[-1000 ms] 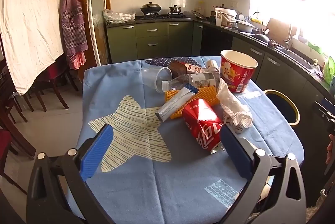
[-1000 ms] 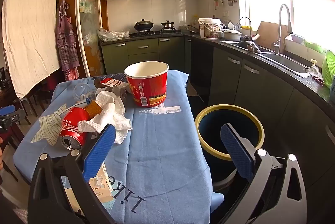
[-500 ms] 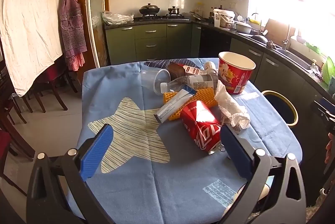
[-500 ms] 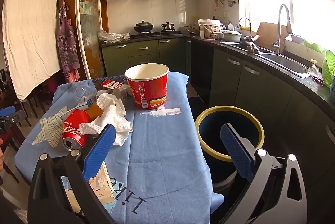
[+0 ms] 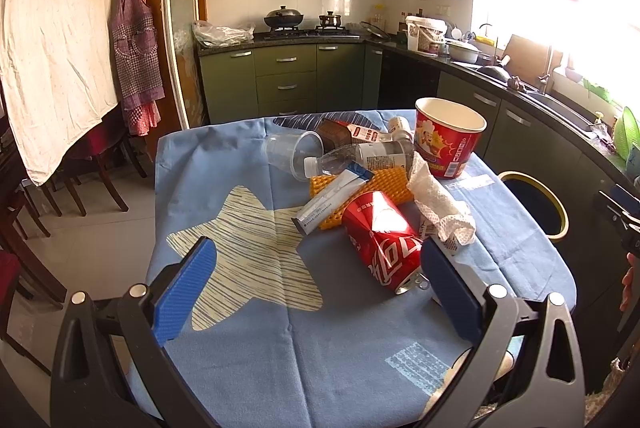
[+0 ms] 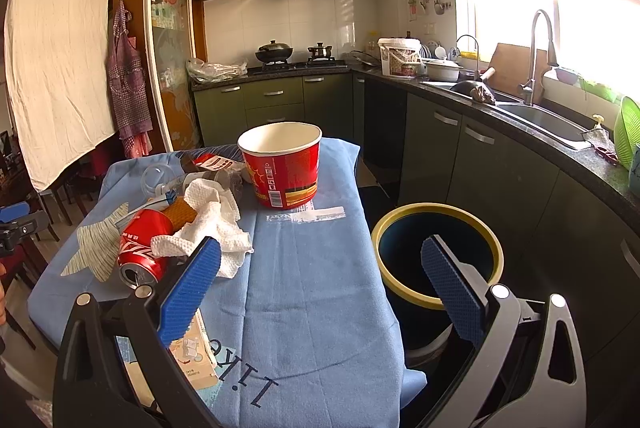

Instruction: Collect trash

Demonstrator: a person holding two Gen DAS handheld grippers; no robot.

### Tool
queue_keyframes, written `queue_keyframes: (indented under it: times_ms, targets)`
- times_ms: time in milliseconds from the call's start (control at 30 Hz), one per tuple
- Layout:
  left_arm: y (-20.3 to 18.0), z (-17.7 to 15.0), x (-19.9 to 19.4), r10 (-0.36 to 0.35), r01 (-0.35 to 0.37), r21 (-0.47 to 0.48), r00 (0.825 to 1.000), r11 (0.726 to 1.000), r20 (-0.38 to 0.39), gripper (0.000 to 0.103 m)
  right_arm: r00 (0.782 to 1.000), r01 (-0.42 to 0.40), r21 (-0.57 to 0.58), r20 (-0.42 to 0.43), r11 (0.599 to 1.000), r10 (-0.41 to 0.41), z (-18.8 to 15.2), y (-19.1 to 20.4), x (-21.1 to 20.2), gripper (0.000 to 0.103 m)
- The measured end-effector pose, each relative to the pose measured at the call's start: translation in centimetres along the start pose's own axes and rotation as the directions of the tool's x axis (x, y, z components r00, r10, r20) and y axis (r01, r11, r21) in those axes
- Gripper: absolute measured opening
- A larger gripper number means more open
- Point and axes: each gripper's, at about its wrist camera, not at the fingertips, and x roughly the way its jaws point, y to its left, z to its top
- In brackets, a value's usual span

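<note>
A pile of trash lies on the blue tablecloth point(image 5: 248, 340): a red cola can point(image 5: 380, 240) on its side, a crumpled white paper towel point(image 5: 440, 204), a yellow foam net point(image 5: 384, 188), a white tube box point(image 5: 332, 196), a clear bottle point(image 5: 368, 156), a clear plastic cup point(image 5: 292, 152) and a red paper bucket point(image 5: 448, 136). My left gripper point(image 5: 316, 284) is open, just short of the can. My right gripper point(image 6: 320, 288) is open over the table's near edge, with the can point(image 6: 140, 248), towel point(image 6: 208, 220) and bucket point(image 6: 284, 168) ahead and left. A yellow-rimmed dark bin point(image 6: 436, 252) stands on the floor to the right.
A small carton point(image 6: 192, 356) lies at the table's near edge under my right gripper's left finger. Green kitchen cabinets point(image 6: 480, 168) and a sink counter point(image 6: 552, 124) run along the right. Wooden chairs point(image 5: 96, 164) stand left of the table.
Both grippers have drawn back slightly and risen, so the table and trash sit a little farther off. Both stay open and empty. The trash has not moved.
</note>
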Motion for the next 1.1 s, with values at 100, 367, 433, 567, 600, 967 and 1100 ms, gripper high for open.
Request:
queue_keyframes:
  times_ms: [100,367,433,567,600,967,1100]
  targets:
    - [-0.11,-0.02,0.1,0.004,-0.004,0.005,1.0,1.0,-0.005,0.097,1.0,0.002,0.004,-0.001,1.0,-0.002,0.0,-0.02,0.0,0.099]
    - [-0.13,0.02,0.24,0.0,0.0,0.004,1.0,1.0,-0.008,0.097,1.0,0.004,0.006,-0.001,1.0,-0.004,-0.23,-0.09,0.07,0.099]
    - [-0.15,0.09,0.21,0.0,0.0,0.004,1.0,1.0,-0.007,0.097,1.0,0.004,0.006,-0.002,1.0,-0.004,-0.24,-0.11,0.07,0.099]
    - [-0.07,0.05,0.26,-0.002,0.002,0.002,1.0,1.0,-0.01,0.097,1.0,0.003,0.004,-0.005,1.0,-0.003,-0.22,-0.02,0.11,0.099]
    - [-0.08,0.09,0.26,-0.003,0.003,0.003,1.0,1.0,-0.01,0.097,1.0,0.002,0.004,-0.004,1.0,-0.002,-0.19,-0.04,0.08,0.099]
    - [-0.38,-0.21,0.18,-0.005,0.005,0.008,1.0,1.0,-0.01,0.097,1.0,0.002,0.008,-0.005,1.0,-0.002,-0.2,-0.08,0.12,0.099]
    - [-0.31,-0.25,0.21,-0.003,0.003,0.005,1.0,1.0,-0.01,0.097,1.0,0.001,0.008,-0.005,1.0,-0.001,-0.21,-0.18,0.13,0.099]
